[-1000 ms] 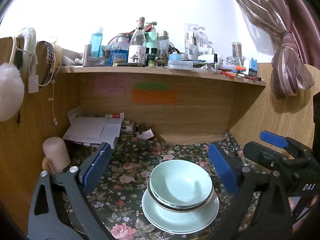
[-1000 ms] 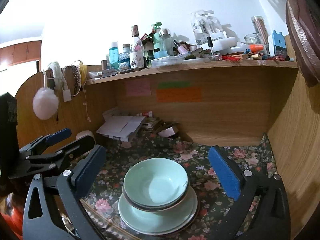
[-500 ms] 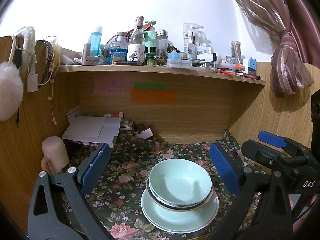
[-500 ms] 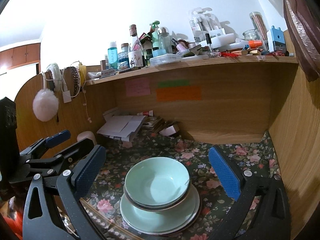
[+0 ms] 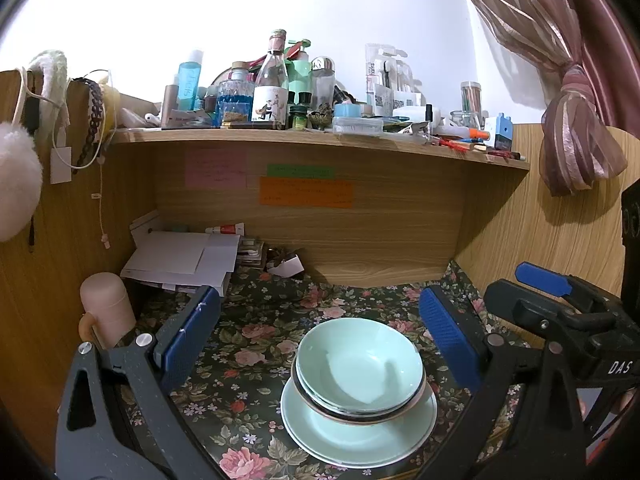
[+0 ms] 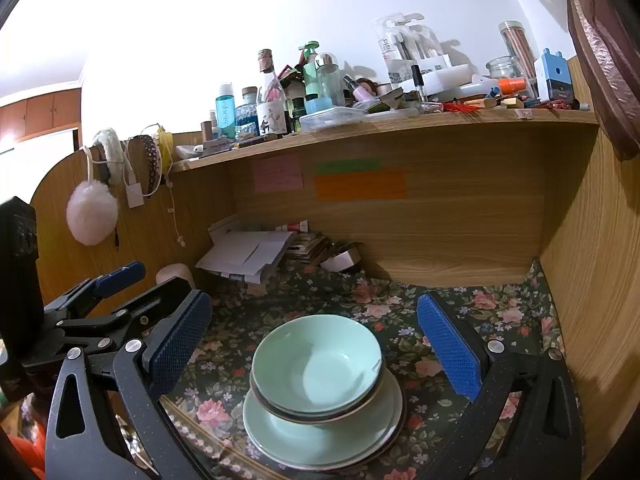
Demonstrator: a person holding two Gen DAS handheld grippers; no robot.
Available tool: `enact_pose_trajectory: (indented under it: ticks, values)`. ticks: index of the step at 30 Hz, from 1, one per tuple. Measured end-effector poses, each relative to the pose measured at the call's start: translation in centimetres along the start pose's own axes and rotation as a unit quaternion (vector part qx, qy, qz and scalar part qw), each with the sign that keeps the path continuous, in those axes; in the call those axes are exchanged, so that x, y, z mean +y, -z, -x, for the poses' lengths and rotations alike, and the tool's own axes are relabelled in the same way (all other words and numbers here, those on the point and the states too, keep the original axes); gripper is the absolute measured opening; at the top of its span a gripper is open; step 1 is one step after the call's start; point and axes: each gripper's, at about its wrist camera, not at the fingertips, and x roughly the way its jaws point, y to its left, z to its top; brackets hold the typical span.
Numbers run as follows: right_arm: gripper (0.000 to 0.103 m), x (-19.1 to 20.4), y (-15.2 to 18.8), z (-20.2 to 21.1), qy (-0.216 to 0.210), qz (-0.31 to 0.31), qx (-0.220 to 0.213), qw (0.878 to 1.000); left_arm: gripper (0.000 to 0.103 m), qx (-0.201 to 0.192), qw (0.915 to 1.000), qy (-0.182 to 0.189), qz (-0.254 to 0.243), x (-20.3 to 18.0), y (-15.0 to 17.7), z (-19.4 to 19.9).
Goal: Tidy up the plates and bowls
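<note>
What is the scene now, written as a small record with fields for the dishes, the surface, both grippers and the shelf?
dishes: green bowls nested, resting on a stack of green plates
surface: floral tablecloth in a wooden desk nook
left gripper: open, empty, above the cloth, stack between its fingers in view
right gripper: open, empty, aimed at the same stack
shelf: crowded with bottles and small items
back left corner: papers piled
task state: dishes appear stacked, nothing held
</note>
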Motion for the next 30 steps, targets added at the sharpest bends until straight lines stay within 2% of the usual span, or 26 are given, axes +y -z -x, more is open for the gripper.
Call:
enact_pose_trajectory:
  ticks: [30]
  values:
    - [0.103, 0.0, 0.0, 0.1, 0.021, -0.012, -0.002, 1.000, 0.101, 0.013, 0.9998, 0.012, 0.006, -0.9, -0.1, -1.1]
